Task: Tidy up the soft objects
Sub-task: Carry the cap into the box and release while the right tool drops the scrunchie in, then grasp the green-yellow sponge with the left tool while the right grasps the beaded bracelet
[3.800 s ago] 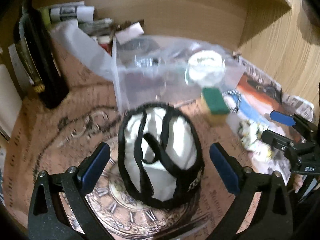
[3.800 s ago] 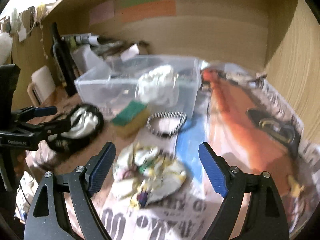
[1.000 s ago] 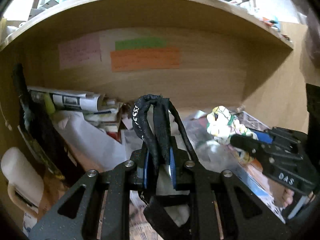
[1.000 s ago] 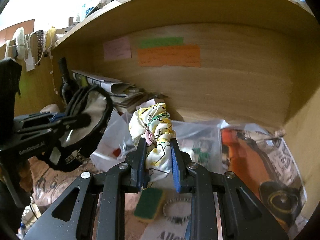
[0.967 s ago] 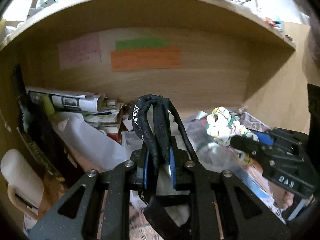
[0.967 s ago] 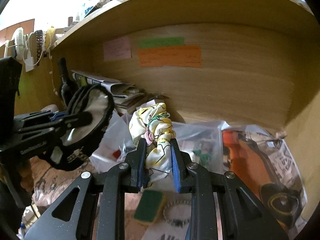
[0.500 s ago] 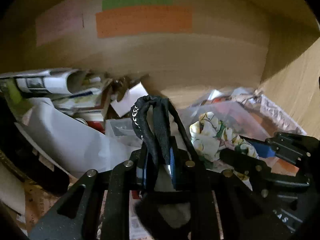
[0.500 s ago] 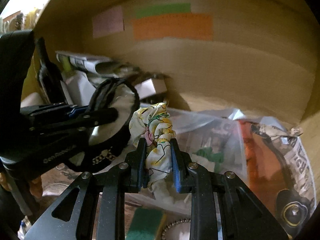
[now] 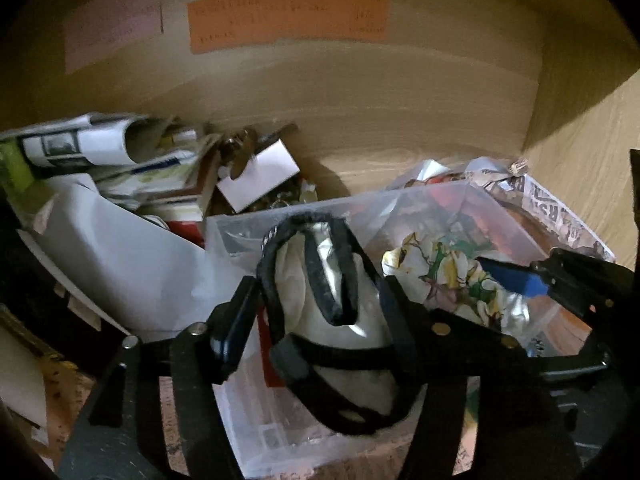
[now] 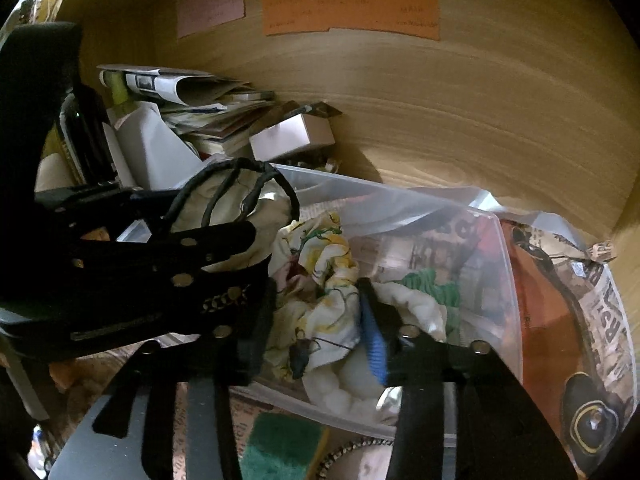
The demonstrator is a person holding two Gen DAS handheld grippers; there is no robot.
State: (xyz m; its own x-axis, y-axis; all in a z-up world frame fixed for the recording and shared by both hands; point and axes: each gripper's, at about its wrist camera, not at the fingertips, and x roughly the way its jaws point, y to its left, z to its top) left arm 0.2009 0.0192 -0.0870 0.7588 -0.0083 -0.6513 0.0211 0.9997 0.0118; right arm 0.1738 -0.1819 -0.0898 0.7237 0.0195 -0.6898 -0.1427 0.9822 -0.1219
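Both tools are spread wide over the clear plastic bin [image 10: 496,264]: the black-trimmed white pouch [image 9: 332,300] sags between the left tool [image 9: 316,312], the yellow floral cloth [image 10: 320,280] between the right tool [image 10: 316,328]. Either could be snagged on withdrawal. Wall notes are unreadable.
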